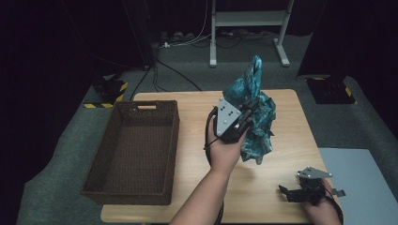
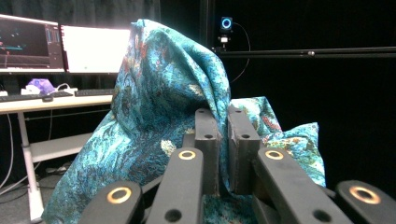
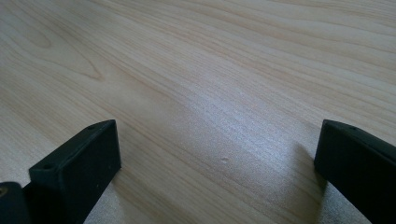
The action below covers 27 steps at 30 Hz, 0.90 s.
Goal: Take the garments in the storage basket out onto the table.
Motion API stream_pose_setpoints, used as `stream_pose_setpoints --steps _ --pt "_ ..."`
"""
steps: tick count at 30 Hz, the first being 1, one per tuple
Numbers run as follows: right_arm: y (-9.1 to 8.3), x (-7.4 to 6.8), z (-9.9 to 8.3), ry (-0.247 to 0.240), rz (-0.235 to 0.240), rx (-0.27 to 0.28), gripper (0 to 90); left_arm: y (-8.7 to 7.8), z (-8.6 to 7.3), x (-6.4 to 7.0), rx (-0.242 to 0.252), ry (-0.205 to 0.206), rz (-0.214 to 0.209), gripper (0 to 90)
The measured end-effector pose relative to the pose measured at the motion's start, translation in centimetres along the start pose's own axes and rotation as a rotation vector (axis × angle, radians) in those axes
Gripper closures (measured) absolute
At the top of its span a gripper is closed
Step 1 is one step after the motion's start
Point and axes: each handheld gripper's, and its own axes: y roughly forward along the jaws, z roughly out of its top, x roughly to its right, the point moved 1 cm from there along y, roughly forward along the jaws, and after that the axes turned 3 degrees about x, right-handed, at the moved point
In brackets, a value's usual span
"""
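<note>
Teal patterned cloth [image 1: 253,112] hangs bunched in the air above the middle of the wooden table [image 1: 281,154], to the right of the brown woven basket [image 1: 136,150] that sits on the table's left side, with 1 peak of fabric standing up and the rest drooping toward the tabletop. Right of the basket, the left gripper [image 1: 244,115] is raised over the table with its 2 jaws clamped tight on a fold of the cloth [image 2: 163,116]. Far right of the basket, at the table's near edge, the right gripper [image 1: 293,193] rests low with its jaws spread wide over bare wood [image 3: 210,93].
</note>
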Motion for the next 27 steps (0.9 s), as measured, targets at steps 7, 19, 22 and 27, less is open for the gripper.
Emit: stream_pose_setpoints --steps 7,19,22,27 --pt "0.0 0.0 0.0 0.000 0.000 0.000 0.2 0.7 -1.9 0.3 -0.035 -0.021 -0.005 84.6" --pt "0.0 0.0 0.0 -0.004 0.001 -0.002 0.2 1.2 -3.9 0.5 -0.072 -0.032 -0.003 84.6" --pt "0.0 0.0 0.0 -0.004 0.000 -0.002 0.2 1.3 -4.7 0.3 -0.088 -0.043 0.001 84.6" --pt "0.0 -0.1 0.0 -0.005 -0.002 -0.002 0.2 1.3 -5.8 0.0 -0.115 -0.048 0.009 84.6"
